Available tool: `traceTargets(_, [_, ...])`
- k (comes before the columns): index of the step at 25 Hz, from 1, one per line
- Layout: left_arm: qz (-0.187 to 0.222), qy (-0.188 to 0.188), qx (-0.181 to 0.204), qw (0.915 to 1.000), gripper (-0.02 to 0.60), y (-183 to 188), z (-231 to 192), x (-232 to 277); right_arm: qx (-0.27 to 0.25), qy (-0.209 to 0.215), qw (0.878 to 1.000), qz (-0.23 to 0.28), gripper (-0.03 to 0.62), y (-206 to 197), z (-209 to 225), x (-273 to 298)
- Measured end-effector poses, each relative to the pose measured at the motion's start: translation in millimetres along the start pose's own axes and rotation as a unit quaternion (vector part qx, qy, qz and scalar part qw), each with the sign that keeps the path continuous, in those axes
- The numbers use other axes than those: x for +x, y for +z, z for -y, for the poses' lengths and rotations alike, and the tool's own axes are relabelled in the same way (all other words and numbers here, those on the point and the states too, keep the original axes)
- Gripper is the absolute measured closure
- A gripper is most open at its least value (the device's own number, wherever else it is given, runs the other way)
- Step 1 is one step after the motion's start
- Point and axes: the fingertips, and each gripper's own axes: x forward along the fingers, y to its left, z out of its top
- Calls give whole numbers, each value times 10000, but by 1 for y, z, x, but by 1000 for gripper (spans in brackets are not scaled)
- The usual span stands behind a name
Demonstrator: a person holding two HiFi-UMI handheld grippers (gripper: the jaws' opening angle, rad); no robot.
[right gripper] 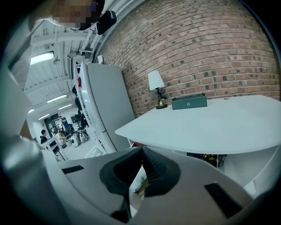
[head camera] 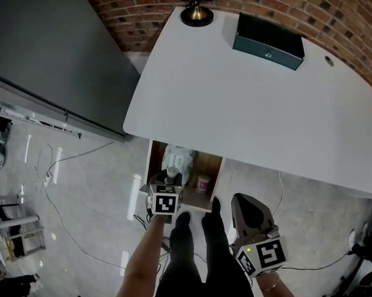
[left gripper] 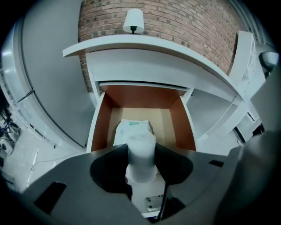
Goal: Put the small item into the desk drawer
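White item (left gripper: 140, 157) upright in left tool (left gripper: 141, 148)

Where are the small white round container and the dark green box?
small white round container (left gripper: 141, 151): left gripper view, its body.
dark green box (head camera: 269, 35): head view, its top face.

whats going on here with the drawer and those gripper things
A person standing at the white desk has a hand-held gripper in each hand. The left hand-held gripper is shut on a small white container, held at the front of the open drawer. A white packet and a small jar lie in the drawer. The right hand-held gripper is shut and empty, off to the side. The container is not yet released.
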Motion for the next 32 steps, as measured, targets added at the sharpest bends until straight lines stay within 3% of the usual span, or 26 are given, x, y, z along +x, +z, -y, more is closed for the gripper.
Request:
traceTargets(14, [-881, 120, 56, 9960, 388, -37, -14, 77, 132, 95, 9996, -228, 586, -26, -1, 19])
traceTargets(23, [-1338, -49, -188, 9908, 387, -48, -18, 94, 168, 65, 9992, -367, 586, -35, -1, 24])
traceTargets(32, [-1584, -169, -128, 9871, 374, -54, -16, 97, 189, 75, 9990, -404, 586, -36, -4, 22])
